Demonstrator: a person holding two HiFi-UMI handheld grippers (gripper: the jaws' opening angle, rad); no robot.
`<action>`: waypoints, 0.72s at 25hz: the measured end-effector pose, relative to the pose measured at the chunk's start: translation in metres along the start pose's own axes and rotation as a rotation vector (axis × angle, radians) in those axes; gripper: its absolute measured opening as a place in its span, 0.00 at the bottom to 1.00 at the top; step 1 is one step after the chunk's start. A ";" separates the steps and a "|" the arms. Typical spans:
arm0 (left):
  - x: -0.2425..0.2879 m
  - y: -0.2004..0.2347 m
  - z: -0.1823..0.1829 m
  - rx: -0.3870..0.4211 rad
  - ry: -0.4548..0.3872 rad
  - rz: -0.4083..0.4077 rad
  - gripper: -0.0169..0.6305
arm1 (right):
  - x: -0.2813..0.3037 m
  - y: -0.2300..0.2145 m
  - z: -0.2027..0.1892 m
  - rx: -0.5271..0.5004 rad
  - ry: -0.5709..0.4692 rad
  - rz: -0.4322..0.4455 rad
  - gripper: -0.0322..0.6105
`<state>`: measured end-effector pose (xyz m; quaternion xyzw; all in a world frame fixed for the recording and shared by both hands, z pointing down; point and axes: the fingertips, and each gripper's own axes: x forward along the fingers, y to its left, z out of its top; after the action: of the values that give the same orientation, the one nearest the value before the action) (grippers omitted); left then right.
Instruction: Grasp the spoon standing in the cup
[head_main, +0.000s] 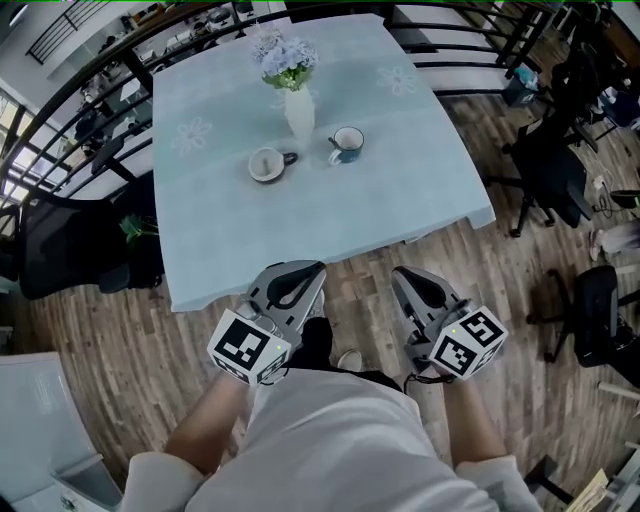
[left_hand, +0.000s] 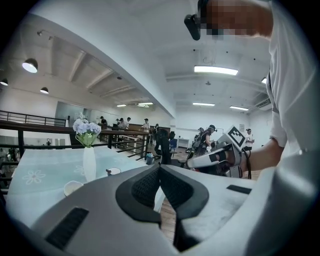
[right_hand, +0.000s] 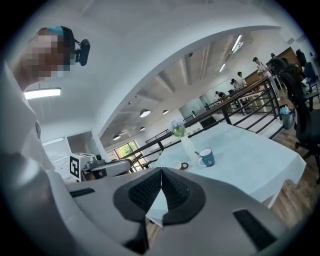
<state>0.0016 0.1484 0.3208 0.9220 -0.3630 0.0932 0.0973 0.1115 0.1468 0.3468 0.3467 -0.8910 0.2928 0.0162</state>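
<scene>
On the pale blue table (head_main: 230, 230) a blue cup (head_main: 347, 144) stands to the right of a white vase of flowers (head_main: 298, 112), and a short spoon handle (head_main: 334, 141) sticks out at its left rim. A white cup (head_main: 267, 164) sits to the vase's left. Both grippers hang over the wood floor in front of the table's near edge, well short of the cups. My left gripper (head_main: 305, 272) is shut with nothing in it, its pads (left_hand: 150, 185) pressed together. My right gripper (head_main: 405, 275) is likewise shut and empty, and the blue cup (right_hand: 207, 158) shows far beyond its jaws.
Black office chairs stand right of the table (head_main: 545, 165) and at its left (head_main: 60, 245). A black railing (head_main: 120, 60) runs behind the table. The person's legs and shoes are below the grippers. People stand far off in the room.
</scene>
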 end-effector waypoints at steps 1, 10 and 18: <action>0.005 0.009 0.000 -0.004 0.002 -0.003 0.06 | 0.009 -0.005 0.003 0.004 0.003 -0.003 0.08; 0.037 0.089 0.002 -0.040 0.022 -0.028 0.06 | 0.080 -0.037 0.026 0.022 0.038 -0.042 0.08; 0.060 0.151 0.005 -0.070 0.036 -0.063 0.06 | 0.138 -0.058 0.056 0.017 0.047 -0.078 0.08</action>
<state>-0.0586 -0.0001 0.3478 0.9271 -0.3352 0.0938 0.1389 0.0528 -0.0006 0.3619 0.3743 -0.8736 0.3075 0.0455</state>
